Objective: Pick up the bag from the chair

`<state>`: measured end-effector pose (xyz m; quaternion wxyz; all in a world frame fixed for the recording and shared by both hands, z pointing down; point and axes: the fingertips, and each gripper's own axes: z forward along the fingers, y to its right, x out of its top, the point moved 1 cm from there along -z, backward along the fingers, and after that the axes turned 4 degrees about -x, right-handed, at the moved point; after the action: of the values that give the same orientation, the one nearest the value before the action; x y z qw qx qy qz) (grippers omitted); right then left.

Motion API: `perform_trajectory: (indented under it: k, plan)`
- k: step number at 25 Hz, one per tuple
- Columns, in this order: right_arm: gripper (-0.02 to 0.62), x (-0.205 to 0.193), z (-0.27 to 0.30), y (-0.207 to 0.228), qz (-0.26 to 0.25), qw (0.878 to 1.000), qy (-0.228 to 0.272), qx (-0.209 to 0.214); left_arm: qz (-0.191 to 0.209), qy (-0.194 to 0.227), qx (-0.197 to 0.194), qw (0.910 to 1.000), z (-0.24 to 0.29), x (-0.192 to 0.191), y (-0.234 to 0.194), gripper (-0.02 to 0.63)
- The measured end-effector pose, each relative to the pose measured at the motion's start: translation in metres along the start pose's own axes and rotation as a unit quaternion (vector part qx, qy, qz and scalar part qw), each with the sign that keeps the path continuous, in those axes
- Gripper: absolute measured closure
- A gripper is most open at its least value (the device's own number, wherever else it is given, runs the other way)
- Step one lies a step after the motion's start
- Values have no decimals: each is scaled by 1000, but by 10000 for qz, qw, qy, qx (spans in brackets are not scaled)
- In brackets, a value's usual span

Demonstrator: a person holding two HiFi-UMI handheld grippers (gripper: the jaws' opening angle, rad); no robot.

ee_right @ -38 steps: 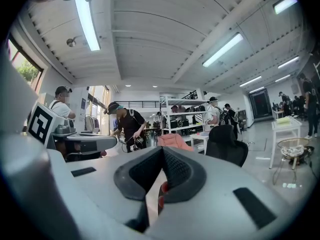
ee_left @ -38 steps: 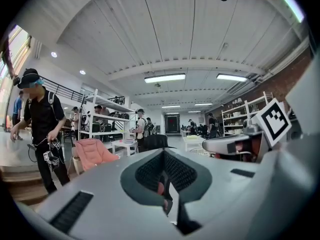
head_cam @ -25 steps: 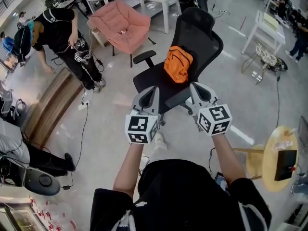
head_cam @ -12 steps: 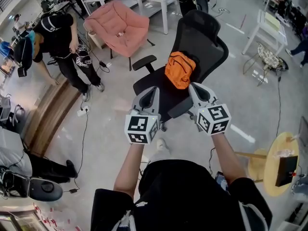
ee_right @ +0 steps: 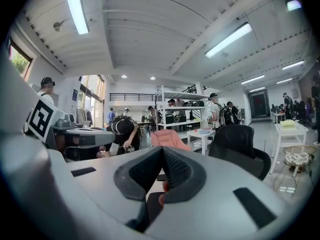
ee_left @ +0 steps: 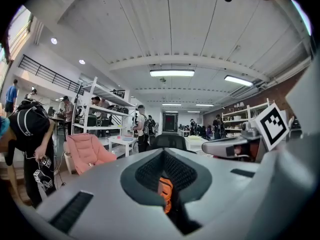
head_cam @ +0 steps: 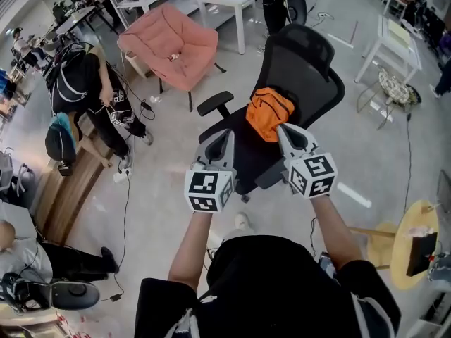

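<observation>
Left claw [head_cam: 224,134], right claw [head_cam: 283,129] nearer chair [head_cam: 310,76]; orange bag [head_cam: 269,113] clear only overhead.

The person wears a black short-sleeved shirt [head_cam: 271,280] with white markings low on its front, and the grey left gripper [head_cam: 225,136] and right gripper [head_cam: 285,131] each bear a white cube [head_cam: 208,191] of black square markers.

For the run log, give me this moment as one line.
bag: on chair | left claw: shut, empty | right claw: shut, empty

I'm in a big open lab hall: white shelving racks [ee_left: 101,100], strip lights [ee_left: 171,73] overhead, cables [head_cam: 125,197] trailing over polished floor [head_cam: 158,217], people [head_cam: 79,83] at workbenches.
</observation>
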<state>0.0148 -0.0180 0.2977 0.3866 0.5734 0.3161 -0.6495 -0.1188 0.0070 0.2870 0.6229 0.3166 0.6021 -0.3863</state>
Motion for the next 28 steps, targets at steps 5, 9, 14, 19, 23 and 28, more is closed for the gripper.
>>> perform_trajectory:
  k: [5, 9, 14, 19, 23, 28]
  plan:
    - [595, 4, 39, -10, -92, 9999, -88, -57, -155, 57, -83, 9998, 10, 4, -40, 597]
    - [595, 6, 66, -19, -148, 9998, -110, -89, -232, 52, -105, 9997, 16, 2, -70, 597]
    - [595, 5, 89, -27, -217, 9994, -191, -189, -275, 31, -204, 9994, 24, 0, -96, 597]
    - [595, 9, 104, -30, -270, 9991, -259, -186, -325, 22, -256, 9991, 31, 3, -109, 597]
    - [595, 14, 112, -26, -158, 9994, -192, -228, -355, -16, -309, 9989, 38, -2, -113, 597]
    - [595, 9, 118, -19, -166, 9993, -228, -262, -272, -105, -429, 9987, 51, -4, -108, 597]
